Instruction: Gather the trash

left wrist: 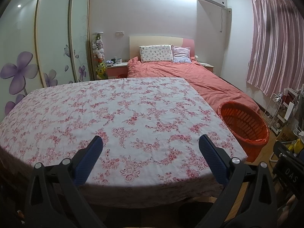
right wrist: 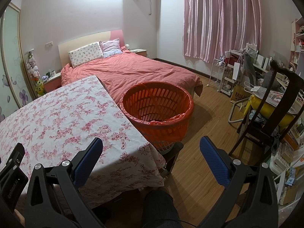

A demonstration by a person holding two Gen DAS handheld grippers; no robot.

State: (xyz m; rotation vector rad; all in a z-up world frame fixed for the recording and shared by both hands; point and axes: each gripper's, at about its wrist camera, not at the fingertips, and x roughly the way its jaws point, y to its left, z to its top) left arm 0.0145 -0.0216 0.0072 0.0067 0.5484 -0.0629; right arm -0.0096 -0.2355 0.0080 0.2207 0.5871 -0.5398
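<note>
Both grippers wide open and empty, with no trash in sight on the table.

The left gripper (left wrist: 151, 142), low in the left wrist frame, has its blue padded jaws spread far apart with nothing between them, and the right gripper (right wrist: 151, 144) is just the same. Under them lies the table with the white cloth of pink flowers (left wrist: 114, 114), and its top looks bare. The round orange slotted basket with a red bag liner (right wrist: 157, 104) sits mid-frame in the right wrist view, just beside the table's right edge, in front of the bed with the salmon cover (right wrist: 133, 70). I think the best move is to look around slowly for trash first. The basket's bottom is hard to see, and the cluttered right side is too jumbled to tell trash from other things.
</note>
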